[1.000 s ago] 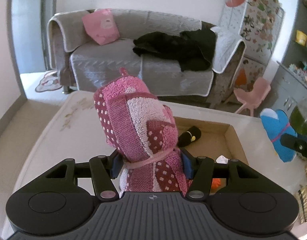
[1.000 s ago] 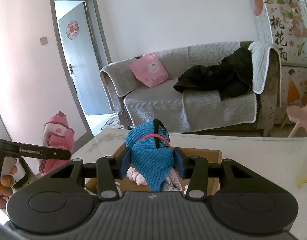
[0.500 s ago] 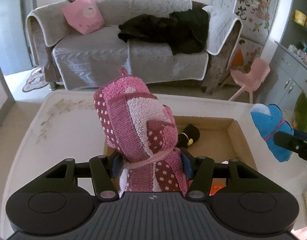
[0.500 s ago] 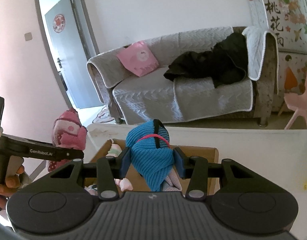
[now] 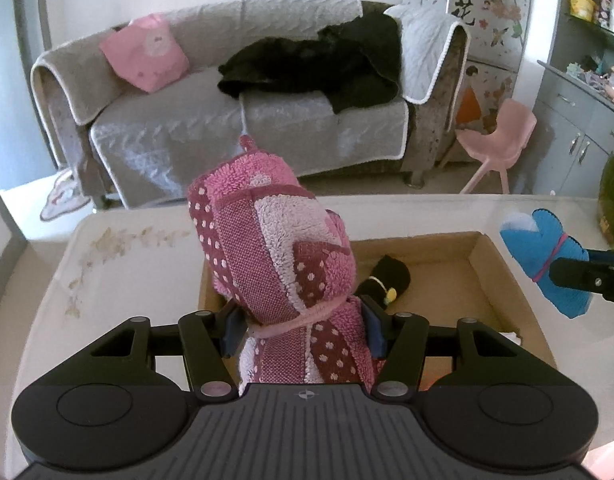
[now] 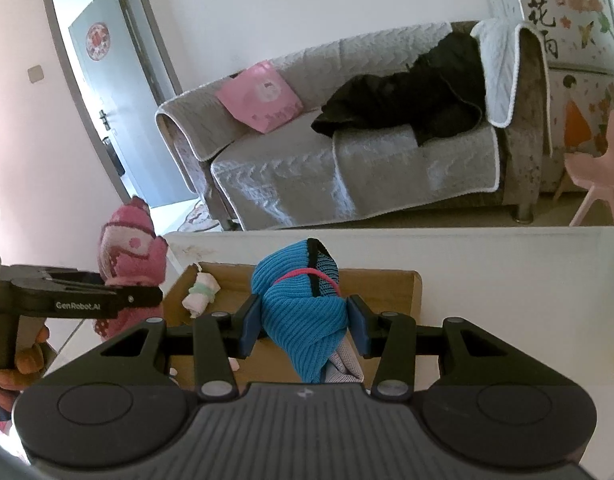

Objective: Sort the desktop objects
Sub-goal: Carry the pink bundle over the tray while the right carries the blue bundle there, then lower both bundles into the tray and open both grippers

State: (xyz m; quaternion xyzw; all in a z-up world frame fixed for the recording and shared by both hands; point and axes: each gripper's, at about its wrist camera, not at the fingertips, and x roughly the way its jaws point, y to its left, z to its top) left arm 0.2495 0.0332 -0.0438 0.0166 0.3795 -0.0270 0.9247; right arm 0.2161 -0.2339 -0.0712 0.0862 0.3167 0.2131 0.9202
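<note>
My left gripper [image 5: 303, 330] is shut on a pink patchwork towel bundle [image 5: 275, 256] with white dots, held upright over the near left corner of an open cardboard box [image 5: 487, 264]. My right gripper [image 6: 305, 324] is shut on a blue knitted bundle [image 6: 303, 312] tied with a pink band, above the box's [image 6: 403, 284] right side. A black rolled sock [image 5: 385, 278] lies inside the box. In the right wrist view a small white-and-pink roll [image 6: 201, 292] lies in the box's far left corner. Each gripper shows in the other's view, the blue bundle [image 5: 547, 256] at right, the pink one [image 6: 129, 252] at left.
The box stands on a white table [image 5: 127, 264] with a floral print. Beyond it are a grey sofa [image 5: 227, 120] with a pink cushion and dark clothes, a pink child's chair [image 5: 499, 140], cabinets at right and a door [image 6: 115, 80] at left. A hand [image 6: 19, 364] holds the left gripper.
Both grippers have come forward and down toward the box, each still gripping its bundle. The box and table now fill more of both views.
</note>
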